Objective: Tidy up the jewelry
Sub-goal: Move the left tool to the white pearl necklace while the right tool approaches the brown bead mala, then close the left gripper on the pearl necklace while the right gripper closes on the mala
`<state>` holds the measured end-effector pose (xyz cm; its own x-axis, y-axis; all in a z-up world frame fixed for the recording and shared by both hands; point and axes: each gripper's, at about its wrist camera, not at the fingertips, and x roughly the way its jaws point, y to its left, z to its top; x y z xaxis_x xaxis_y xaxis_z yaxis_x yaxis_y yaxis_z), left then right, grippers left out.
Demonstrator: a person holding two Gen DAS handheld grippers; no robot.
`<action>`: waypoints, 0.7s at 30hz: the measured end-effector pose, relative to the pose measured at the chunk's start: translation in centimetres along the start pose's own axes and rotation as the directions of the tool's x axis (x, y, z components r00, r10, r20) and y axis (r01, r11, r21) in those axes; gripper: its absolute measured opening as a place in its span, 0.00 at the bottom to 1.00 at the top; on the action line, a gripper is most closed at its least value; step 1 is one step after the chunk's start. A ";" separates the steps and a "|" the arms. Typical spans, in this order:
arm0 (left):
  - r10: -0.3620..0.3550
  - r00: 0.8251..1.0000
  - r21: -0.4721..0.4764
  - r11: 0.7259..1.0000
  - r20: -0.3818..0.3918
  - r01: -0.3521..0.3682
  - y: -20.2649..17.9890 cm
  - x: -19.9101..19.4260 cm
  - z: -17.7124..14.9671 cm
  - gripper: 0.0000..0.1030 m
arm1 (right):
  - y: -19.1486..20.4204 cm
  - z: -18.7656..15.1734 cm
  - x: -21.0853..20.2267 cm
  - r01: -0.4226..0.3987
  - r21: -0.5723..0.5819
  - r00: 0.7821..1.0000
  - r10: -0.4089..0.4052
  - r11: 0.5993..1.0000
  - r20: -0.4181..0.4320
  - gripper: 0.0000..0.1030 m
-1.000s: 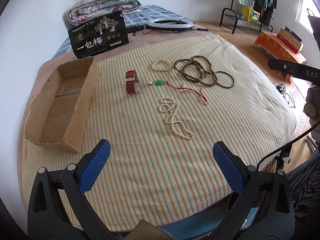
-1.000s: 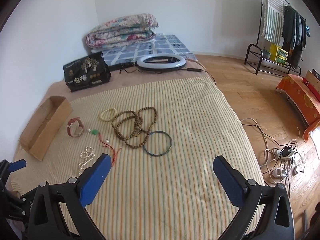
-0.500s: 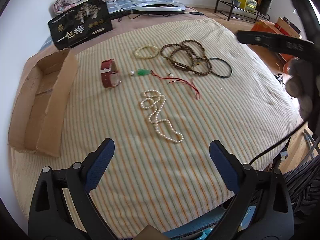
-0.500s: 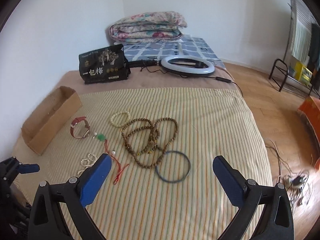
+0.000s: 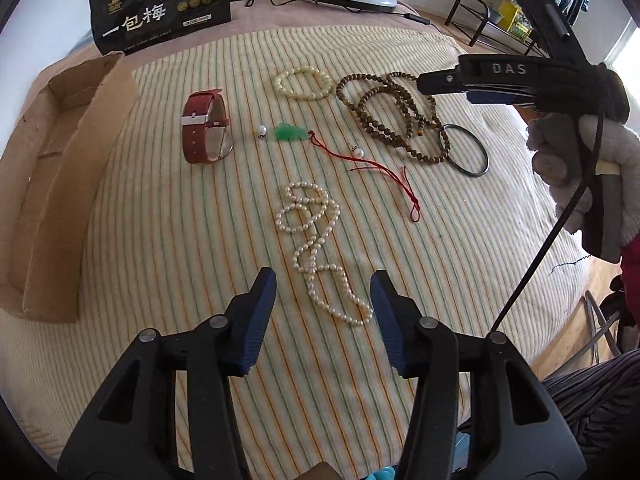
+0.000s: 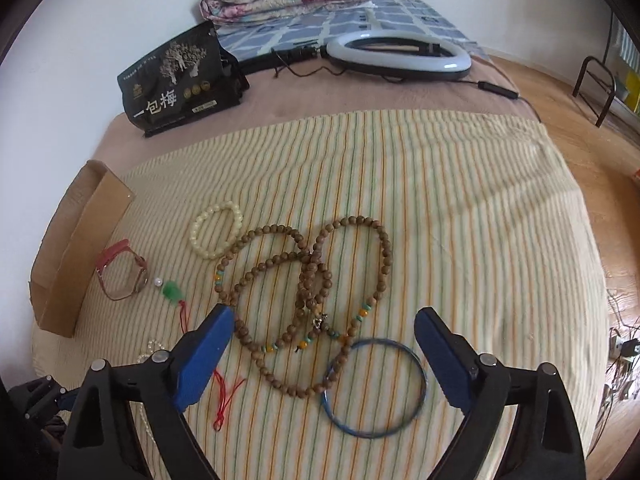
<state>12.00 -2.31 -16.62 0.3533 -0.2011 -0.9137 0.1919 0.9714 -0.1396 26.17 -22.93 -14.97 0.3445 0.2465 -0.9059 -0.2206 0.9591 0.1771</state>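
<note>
My left gripper (image 5: 323,298) spread, straddling near end of pearl necklace (image 5: 316,240) on striped bedcover (image 5: 160,220); strand limp, slippery, so pinch bunched loops; right gripper (image 6: 324,344) spread above dark bangle (image 6: 374,388)

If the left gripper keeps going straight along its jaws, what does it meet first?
Most likely the pearl necklace: its near end lies between the open jaws of the left gripper, on the striped bedspread. Depth is unclear, so height above it can't be judged.

Glossy pearl necklace (image 5: 320,248), matt wooden bead strand (image 6: 304,292), rough cardboard box (image 5: 60,184), striped woven cloth (image 6: 440,220) lay ahead of the grippers.
</note>
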 end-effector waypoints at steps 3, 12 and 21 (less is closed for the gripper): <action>0.001 1.000 -0.004 1.000 -0.022 -0.001 0.1 1.2 0.8 0.39 | 0.3 0.4 0.8 -0.006 -0.005 1.000 0.006 1.000 -0.015 0.84; 0.008 0.998 -0.049 0.999 -0.068 -0.011 1.0 3.9 2.0 0.39 | 1.4 0.5 2.8 0.010 -0.042 0.999 -0.012 0.999 -0.050 0.82; 0.026 0.998 -0.047 0.998 -0.064 -0.030 1.0 5.1 1.9 0.38 | 2.2 0.7 4.8 0.064 -0.076 0.995 -0.069 0.995 -0.075 0.82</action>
<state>15.74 -2.65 -20.72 0.2991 -0.1668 -0.9395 0.1379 0.9818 -0.1305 28.02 -19.56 -18.70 0.2900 0.1684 -0.9421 -0.2666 0.9596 0.0895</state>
